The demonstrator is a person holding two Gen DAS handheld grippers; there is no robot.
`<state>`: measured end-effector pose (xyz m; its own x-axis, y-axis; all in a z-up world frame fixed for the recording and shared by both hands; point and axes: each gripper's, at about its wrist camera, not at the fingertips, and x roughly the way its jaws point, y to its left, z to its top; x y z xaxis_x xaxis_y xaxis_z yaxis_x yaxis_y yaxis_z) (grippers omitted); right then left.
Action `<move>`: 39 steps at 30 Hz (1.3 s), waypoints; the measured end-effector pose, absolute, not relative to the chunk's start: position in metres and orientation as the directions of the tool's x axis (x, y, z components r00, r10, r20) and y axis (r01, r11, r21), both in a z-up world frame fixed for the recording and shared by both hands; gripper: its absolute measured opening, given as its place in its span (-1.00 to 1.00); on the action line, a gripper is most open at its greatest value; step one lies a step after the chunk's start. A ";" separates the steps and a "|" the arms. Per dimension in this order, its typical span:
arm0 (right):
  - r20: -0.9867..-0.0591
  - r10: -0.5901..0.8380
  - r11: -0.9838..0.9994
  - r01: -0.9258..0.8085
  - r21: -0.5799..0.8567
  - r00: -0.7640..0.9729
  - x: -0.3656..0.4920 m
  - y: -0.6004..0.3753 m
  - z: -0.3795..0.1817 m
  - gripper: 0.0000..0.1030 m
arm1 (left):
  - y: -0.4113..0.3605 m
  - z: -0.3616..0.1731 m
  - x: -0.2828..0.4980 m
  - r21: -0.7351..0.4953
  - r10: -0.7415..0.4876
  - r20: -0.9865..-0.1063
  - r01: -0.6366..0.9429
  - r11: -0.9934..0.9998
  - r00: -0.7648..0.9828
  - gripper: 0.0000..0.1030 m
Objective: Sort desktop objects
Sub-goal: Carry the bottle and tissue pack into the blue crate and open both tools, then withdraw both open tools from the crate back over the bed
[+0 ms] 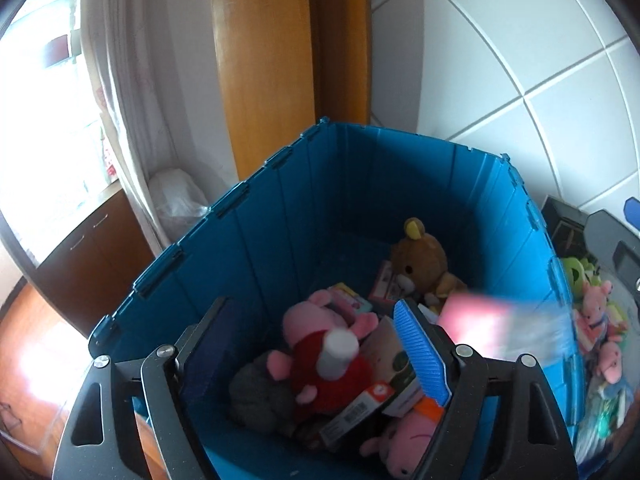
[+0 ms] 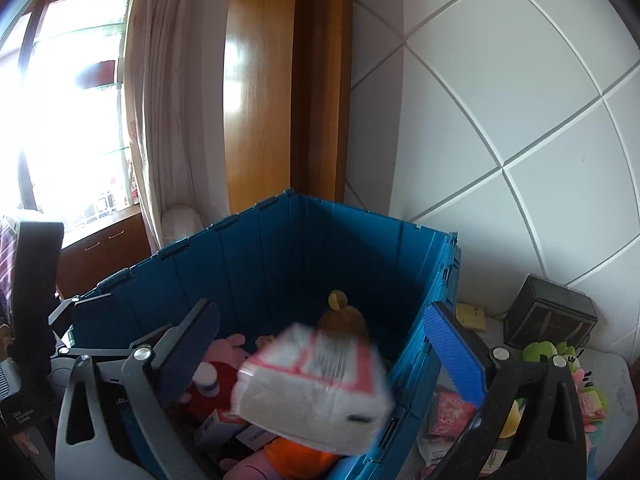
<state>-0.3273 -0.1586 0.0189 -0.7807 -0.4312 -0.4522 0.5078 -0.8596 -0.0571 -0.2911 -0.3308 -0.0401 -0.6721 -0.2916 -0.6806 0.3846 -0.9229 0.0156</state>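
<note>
A blue folding crate (image 1: 280, 216) holds a brown bear plush (image 1: 420, 264), pink pig plushes (image 1: 320, 320), boxes and a small white bottle (image 1: 338, 350). My left gripper (image 1: 312, 356) is open above the crate, with the bottle between its fingers, blurred and untouched. A pink-and-white tissue pack (image 2: 316, 384) is blurred in mid-air over the crate (image 2: 320, 248), between the open fingers of my right gripper (image 2: 332, 352) without touching them. It also shows in the left wrist view (image 1: 500, 328).
Right of the crate lie more pig plushes (image 1: 600, 312), a green frog plush (image 2: 544, 352), a pink packet (image 2: 452, 412) and a dark box (image 2: 548, 320). A tiled wall stands behind, a wooden door frame and curtain to the left.
</note>
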 end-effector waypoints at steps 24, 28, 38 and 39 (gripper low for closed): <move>-0.465 -0.388 -0.885 0.462 -0.053 -0.796 -0.290 -0.120 0.005 1.00 | -0.302 -0.045 -0.254 -0.008 -0.270 -0.663 0.367 -0.930 -0.698 0.92; -0.472 -0.379 -0.890 0.454 -0.052 -0.796 -0.284 -0.110 0.000 1.00 | -0.294 -0.048 -0.250 -0.006 -0.268 -0.663 0.362 -0.932 -0.699 0.92; -0.486 -0.358 -0.907 0.421 -0.023 -0.797 -0.275 -0.082 -0.008 1.00 | -0.275 -0.050 -0.245 -0.003 -0.255 -0.662 0.343 -0.939 -0.705 0.93; -0.488 -0.355 -0.909 0.417 -0.019 -0.797 -0.274 -0.079 -0.009 1.00 | -0.273 -0.050 -0.245 -0.004 -0.252 -0.662 0.339 -0.941 -0.706 0.93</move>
